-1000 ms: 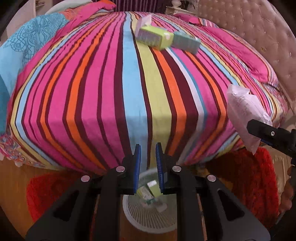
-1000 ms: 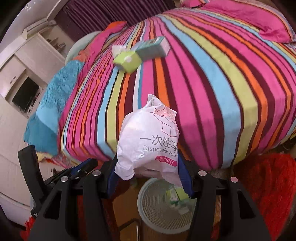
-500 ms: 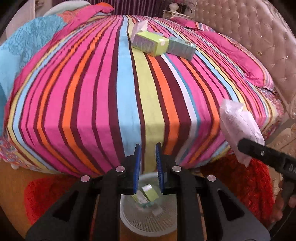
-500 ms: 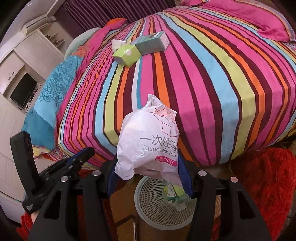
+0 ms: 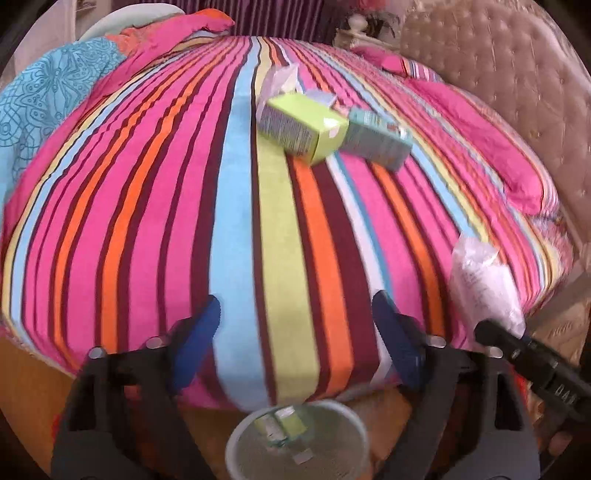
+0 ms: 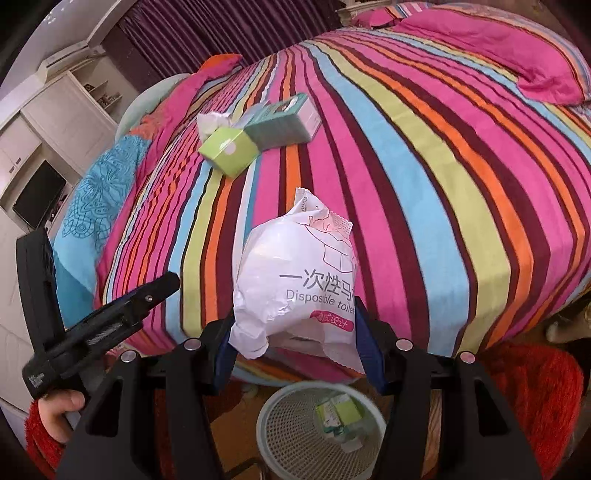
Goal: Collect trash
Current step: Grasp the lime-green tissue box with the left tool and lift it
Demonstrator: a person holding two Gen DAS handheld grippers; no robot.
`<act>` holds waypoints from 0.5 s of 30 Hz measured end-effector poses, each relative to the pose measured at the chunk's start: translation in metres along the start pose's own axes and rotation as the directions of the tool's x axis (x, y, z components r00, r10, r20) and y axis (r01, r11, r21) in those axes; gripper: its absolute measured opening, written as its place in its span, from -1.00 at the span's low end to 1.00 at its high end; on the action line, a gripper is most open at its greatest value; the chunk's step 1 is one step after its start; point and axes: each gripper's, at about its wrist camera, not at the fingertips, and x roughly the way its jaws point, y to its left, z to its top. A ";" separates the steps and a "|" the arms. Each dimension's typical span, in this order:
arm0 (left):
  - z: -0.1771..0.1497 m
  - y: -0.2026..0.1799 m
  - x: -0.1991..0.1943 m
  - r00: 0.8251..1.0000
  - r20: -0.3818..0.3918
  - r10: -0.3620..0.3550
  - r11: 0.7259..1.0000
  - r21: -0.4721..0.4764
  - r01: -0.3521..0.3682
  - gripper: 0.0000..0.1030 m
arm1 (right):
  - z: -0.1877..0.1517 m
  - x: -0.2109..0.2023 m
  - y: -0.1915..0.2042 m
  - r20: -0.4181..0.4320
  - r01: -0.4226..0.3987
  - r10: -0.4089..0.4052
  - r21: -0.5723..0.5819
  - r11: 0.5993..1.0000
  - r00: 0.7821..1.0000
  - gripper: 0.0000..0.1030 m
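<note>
Left wrist view. The left gripper (image 5: 293,325) is seen with its jaws spread wide and nothing between them; they have just been opening. It is held above the wastebasket (image 5: 236,439), which stands on the floor at the foot of the bed and already contains small green cartons. Beyond the basket, far up the striped bedspread (image 5: 177,206), a green box (image 5: 306,127), a teal box (image 5: 380,138) touching it and a crumpled white wrapper (image 5: 280,79) behind them are left to be collected. To the right of the basket the white packet (image 5: 480,280) is seen clamped in the other tool.

Right wrist view. The right gripper (image 6: 295,339) is clenched on the white packet (image 6: 295,280), printed "Disposable toilet", which is held just above and slightly behind the wastebasket (image 6: 266,417). It is judged that the drop will be done well if the packet is carried fully over the basket's mouth before the jaws are released, since the packet is light and bulky and could catch on the rim. The left gripper (image 6: 162,286) is noted to the left of the basket, a hand (image 6: 59,413) on its handle.

Surface and room. The bed is soft, so the boxes may sink when pinched. A red rug (image 6: 535,387) is laid to the right of the basket; white cabinets (image 6: 55,122) and purple curtains (image 6: 207,33) are observed beyond the bed.
</note>
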 end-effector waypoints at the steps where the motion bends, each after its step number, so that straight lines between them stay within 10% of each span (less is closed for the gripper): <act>1: 0.005 -0.001 0.002 1.000 0.005 0.002 1.000 -0.006 -0.002 0.59 | 0.003 0.002 -0.001 0.003 0.000 0.000 0.000 1.000 1.000 0.04; 15: 0.112 -0.010 0.057 0.999 -0.011 -0.033 0.945 -0.326 0.028 0.59 | 0.032 0.020 -0.006 0.078 0.069 -0.063 -0.074 0.995 0.995 0.03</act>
